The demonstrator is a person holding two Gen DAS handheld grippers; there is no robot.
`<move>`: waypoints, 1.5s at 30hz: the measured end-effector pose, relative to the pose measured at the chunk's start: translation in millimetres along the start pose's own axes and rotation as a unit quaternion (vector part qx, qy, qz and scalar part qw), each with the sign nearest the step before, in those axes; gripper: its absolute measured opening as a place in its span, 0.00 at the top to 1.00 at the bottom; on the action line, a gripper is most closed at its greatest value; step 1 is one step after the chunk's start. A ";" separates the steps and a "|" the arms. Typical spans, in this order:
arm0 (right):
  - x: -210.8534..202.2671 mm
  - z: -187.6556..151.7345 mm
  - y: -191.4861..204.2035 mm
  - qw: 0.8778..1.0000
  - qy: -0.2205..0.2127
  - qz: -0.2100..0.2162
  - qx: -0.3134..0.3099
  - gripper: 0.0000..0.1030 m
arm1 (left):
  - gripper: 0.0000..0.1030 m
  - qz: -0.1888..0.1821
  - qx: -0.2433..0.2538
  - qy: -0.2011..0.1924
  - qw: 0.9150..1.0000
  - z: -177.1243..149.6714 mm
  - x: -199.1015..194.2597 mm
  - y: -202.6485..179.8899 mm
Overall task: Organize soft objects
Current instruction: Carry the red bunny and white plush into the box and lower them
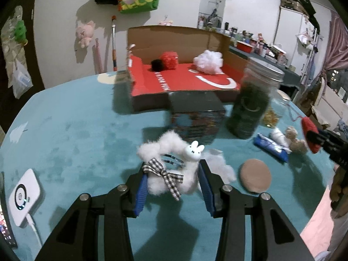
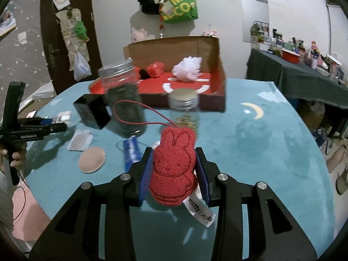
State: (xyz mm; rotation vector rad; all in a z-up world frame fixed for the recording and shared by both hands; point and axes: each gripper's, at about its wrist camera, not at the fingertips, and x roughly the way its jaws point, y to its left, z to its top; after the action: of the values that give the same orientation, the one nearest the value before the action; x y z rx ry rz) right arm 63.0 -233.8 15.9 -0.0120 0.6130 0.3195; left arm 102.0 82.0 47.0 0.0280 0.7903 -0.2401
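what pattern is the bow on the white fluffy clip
Black-and-white gingham check on the bow, clearest in the left wrist view.

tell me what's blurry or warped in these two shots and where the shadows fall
Left wrist view: the tall jar is smeared by motion blur, the teal tablecloth bows with fisheye curvature, and the fluffy white hair clip in the left gripper stays sharp, its shadow dropping toward the camera. Right wrist view: both jars look blurred, the red plush bunny crisp in the right gripper.
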 end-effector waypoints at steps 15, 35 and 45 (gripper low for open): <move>32.5 21.0 -58.6 0.999 0.046 -0.016 -0.006 0.65 | 0.56 0.024 0.026 0.010 0.999 24.3 20.8 49.2; 65.9 89.5 -73.2 0.998 0.024 0.032 -0.039 0.65 | 0.56 -0.043 0.067 0.004 0.997 89.2 34.4 47.3; 107.7 141.8 -42.4 0.995 0.041 0.036 -0.080 0.65 | 0.56 -0.060 0.085 0.024 0.994 144.9 69.1 10.0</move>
State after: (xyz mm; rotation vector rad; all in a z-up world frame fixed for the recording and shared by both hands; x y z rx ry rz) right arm 238.5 -227.9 67.4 -0.1574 0.6696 0.4388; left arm 252.6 61.2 99.7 0.1471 0.8188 -0.4225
